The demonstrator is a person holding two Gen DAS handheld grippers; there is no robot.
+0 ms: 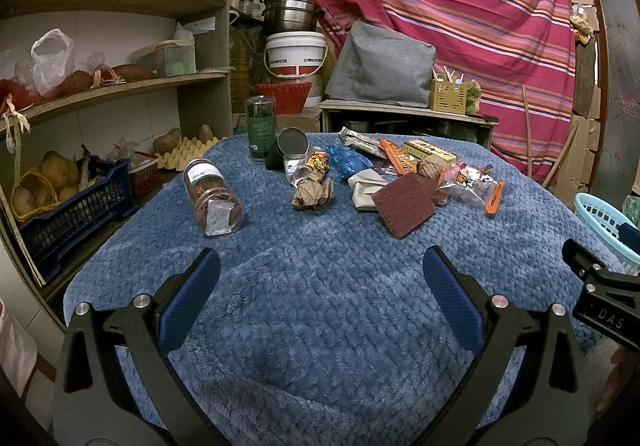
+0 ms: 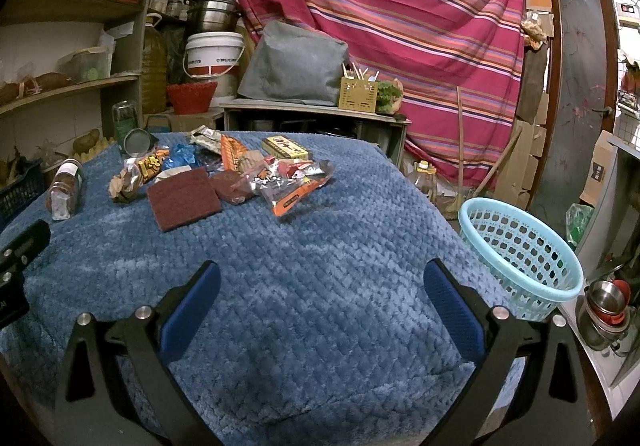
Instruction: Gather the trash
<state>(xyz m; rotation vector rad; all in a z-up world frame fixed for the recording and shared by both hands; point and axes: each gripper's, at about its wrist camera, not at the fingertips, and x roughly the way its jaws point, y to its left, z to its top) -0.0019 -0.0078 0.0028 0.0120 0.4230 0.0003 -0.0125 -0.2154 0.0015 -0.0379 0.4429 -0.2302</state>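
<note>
- Striped red cloth [image 2: 384, 5] hangs across the back wall.
- Wooden shelves [image 1: 120, 85] stand at left.
- A brown-framed door [image 2: 580, 85] stands at right.

I see the litter pile [image 2: 224, 173] lying on the far part of the blanket [image 2: 320, 286]. A tipped jar [image 1: 214, 197] lies left of the pile; an upright jar [image 1: 260, 127] stands behind it. The basket [image 2: 520, 250] sits off the blanket's right edge, probably lower.
</note>
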